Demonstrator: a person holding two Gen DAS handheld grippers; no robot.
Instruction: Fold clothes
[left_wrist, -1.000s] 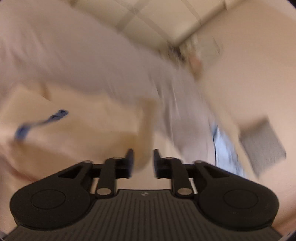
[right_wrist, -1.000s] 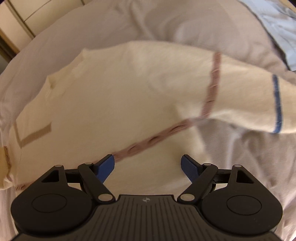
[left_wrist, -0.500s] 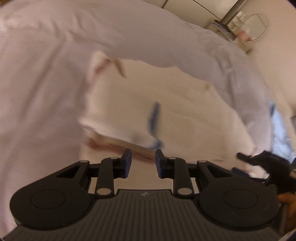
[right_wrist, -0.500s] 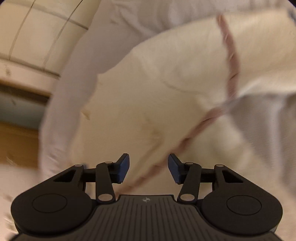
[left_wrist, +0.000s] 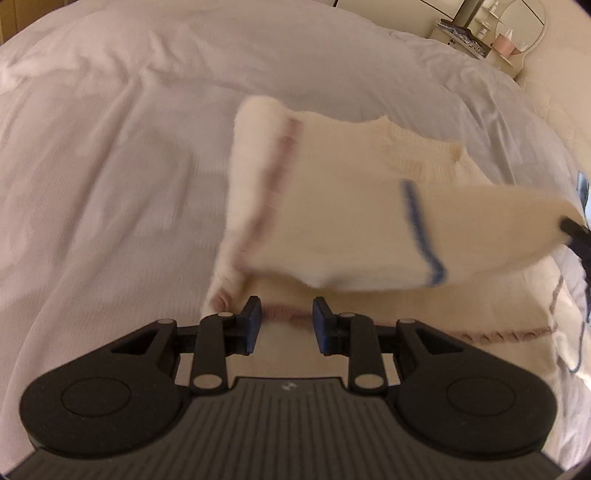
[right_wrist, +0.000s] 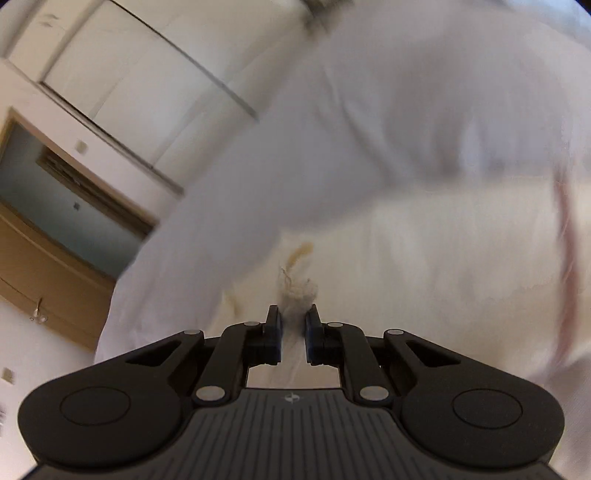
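The cream sweater (left_wrist: 332, 221) is lying on the white bed (left_wrist: 110, 166), one sleeve lifting; the right gripper (right_wrist: 293, 332) is pinching its cloth; the left gripper (left_wrist: 287, 321) is hanging parted, empty, just above the hem.

Wide free room over the white bed cover (left_wrist: 110, 155), to the left and beyond. On the right, blocked by the lifted cream sweater (left_wrist: 351, 206), hanging across the way. Between the open left gripper (left_wrist: 286, 321) fingers, only a narrow gap. Far right corner crowded by a dressing table (left_wrist: 484, 33).
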